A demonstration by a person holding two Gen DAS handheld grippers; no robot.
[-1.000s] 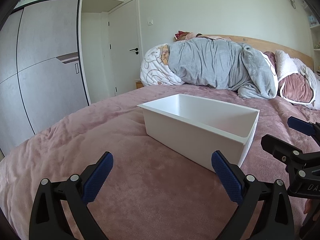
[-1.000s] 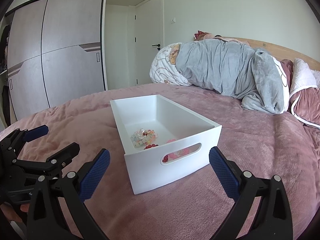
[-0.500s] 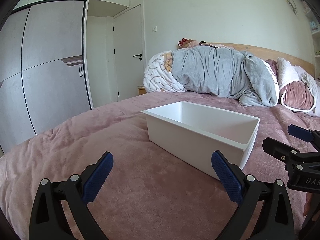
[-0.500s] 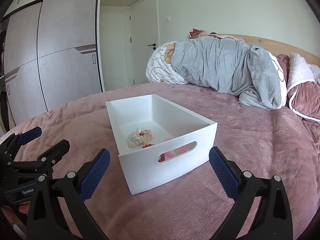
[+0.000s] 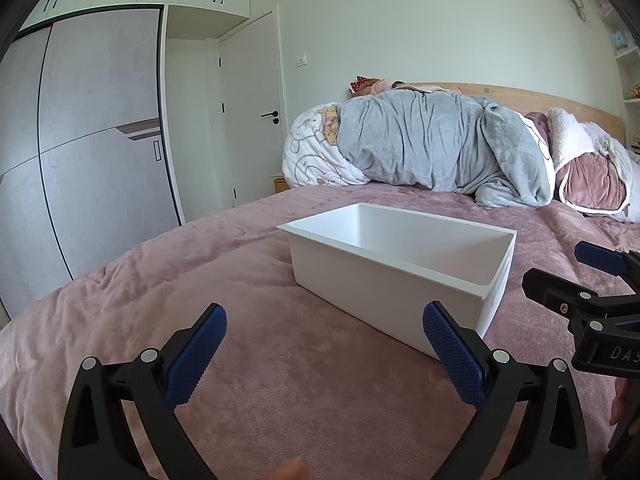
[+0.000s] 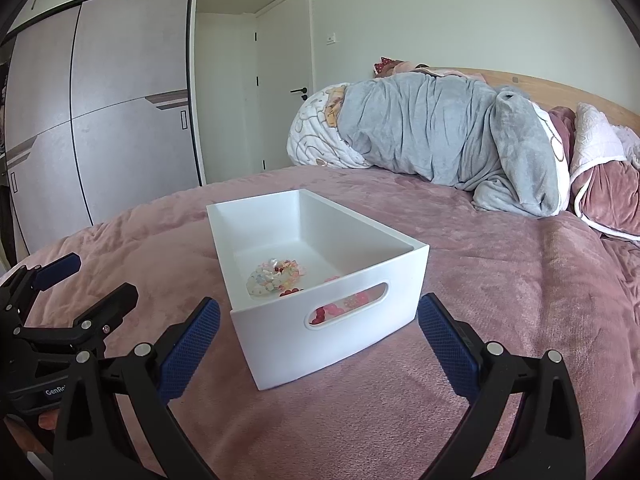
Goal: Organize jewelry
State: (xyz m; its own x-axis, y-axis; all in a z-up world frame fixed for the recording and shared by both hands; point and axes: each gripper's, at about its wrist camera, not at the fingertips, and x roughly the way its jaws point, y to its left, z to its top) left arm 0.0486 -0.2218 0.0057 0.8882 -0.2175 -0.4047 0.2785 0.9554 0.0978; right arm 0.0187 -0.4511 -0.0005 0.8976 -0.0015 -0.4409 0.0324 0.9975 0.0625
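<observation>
Your left gripper (image 5: 324,340) is spread wide and holds nothing, and your right gripper (image 6: 318,334) is spread wide and empty too. Both hang just above the pink bedspread (image 6: 520,280), near the white plastic bin (image 6: 320,320) that sits in the middle of the bed. The jewelry is inside the bin: a pale beaded bracelet (image 6: 274,276) lies on the floor of it, and some red beads (image 6: 290,291) lie beside it, close to the wall with the handle slot (image 6: 346,304). The beads look small, light and round, so they may slip or roll; pinch the string softly near the middle of a loop. The bin looks stiff and light, so hold it by the handle slot or the rim. Only the right wrist view shows the jewelry and the slot. The left wrist view sees the bin (image 5: 400,276) from the side, so its tall wall hides what is inside.
</observation>
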